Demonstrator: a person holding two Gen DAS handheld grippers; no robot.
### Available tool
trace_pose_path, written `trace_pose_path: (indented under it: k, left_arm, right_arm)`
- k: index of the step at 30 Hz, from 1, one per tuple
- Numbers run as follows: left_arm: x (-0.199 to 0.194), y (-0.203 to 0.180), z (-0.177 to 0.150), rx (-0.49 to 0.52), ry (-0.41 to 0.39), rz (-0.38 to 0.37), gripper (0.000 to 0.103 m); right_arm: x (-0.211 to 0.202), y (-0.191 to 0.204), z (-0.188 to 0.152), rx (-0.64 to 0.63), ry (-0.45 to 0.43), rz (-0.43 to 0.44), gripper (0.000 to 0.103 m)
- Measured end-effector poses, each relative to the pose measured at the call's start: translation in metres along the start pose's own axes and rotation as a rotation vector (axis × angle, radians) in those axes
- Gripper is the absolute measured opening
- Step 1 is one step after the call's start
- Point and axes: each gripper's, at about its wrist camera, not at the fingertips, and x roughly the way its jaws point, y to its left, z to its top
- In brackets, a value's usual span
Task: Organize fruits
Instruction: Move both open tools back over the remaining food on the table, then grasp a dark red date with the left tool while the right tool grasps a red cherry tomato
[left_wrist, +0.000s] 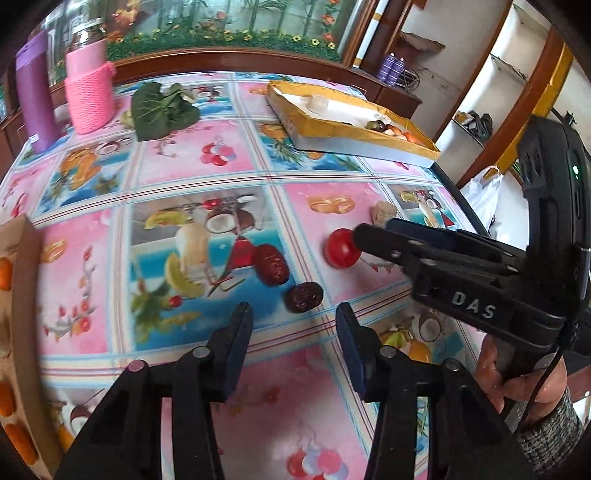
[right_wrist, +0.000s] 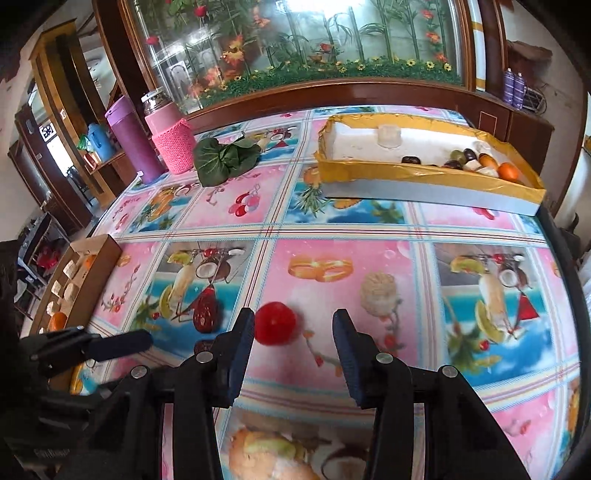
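1. Small round red tomato-like fruit (right_wrist: 276, 323) lies loose on the desk (right_wrist: 332, 221), on a pink square of the fruit-print oilcloth. No long axis; any approach angle should serve.
2. Right tool (right_wrist: 293, 328): jaws part-open, nothing between the pads. The fruit lies just ahead of it, nearer its left finger (right_wrist: 242, 332) than centre. Judgement: a small leftward shift is needed before closing.
3. Left tool (left_wrist: 294, 325): jaws part-open, empty. A dark wrinkled round date (left_wrist: 303, 296) lies just ahead of its gap; a longer dark red date (left_wrist: 270, 264) lies beyond, long axis slanting away leftward.
4. The right tool is plainly nearer the red fruit; the left is nearer the dates.
5. A pale knobbly lump (right_wrist: 378, 294) sits to the right of the red fruit, apart from it.
6. Gold-taped shallow white tray (right_wrist: 436, 175), far right, holds mixed small fruits; brown cardboard box (right_wrist: 99, 266) lies at the left edge.
7. Nothing stands in the way.
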Motion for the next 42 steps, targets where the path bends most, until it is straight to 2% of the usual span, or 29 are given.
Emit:
trace_pose_path:
  k: [2,6,11,15,18,21,24,25,27,31,35,37,42]
  left_arm:
    - [0.009,-0.002,0.001,0.004,0.011,-0.001,0.037]
    - [0.017,0.000,0.000,-0.006,0.021,-0.008,0.036]
    - [0.016,0.014,0.004,-0.065,0.002,-0.021,0.036]
    - [0.019,0.027,0.009,-0.128,0.006,-0.038,0.036]
    - [0.020,0.028,0.014,-0.141,0.004,-0.042,0.036]
    - [0.025,0.024,0.021,-0.125,0.003,-0.037,0.036]
    - [0.035,0.016,0.028,-0.101,0.005,-0.022,0.036]
    - [0.037,0.014,0.030,-0.088,0.004,-0.008,0.033]
    - [0.039,0.011,0.032,-0.078,0.005,0.013,0.020]
    - [0.036,0.016,0.029,-0.077,-0.001,0.029,0.020]
    - [0.025,0.028,0.022,-0.113,-0.003,0.040,0.020]
    - [0.016,0.034,0.017,-0.133,-0.015,0.038,0.020]
    - [-0.014,0.047,0.001,-0.187,-0.058,0.028,0.020]
  right_arm:
    - [0.009,0.000,0.002,0.003,0.009,0.002,0.047]
    - [0.020,0.002,0.002,-0.006,0.023,0.013,0.047]
    - [0.025,0.004,0.002,-0.014,0.027,0.036,0.047]
    - [0.021,0.003,-0.001,-0.007,0.026,0.086,0.029]
    - [0.008,0.000,-0.004,-0.013,-0.010,0.034,0.024]
    - [-0.003,-0.010,-0.010,0.006,-0.030,-0.001,0.024]
    - [-0.004,-0.023,-0.016,0.050,-0.026,0.005,0.024]
    - [-0.004,-0.027,-0.017,0.063,-0.027,0.013,0.024]
    - [-0.004,-0.033,-0.017,0.088,-0.024,0.031,0.024]
    - [-0.004,-0.034,-0.018,0.103,-0.029,0.081,0.025]
    - [-0.003,-0.025,-0.018,0.086,-0.032,0.103,0.033]
    - [-0.001,-0.019,-0.019,0.073,-0.027,0.114,0.033]
    - [0.013,-0.002,-0.018,0.025,0.011,0.076,0.033]
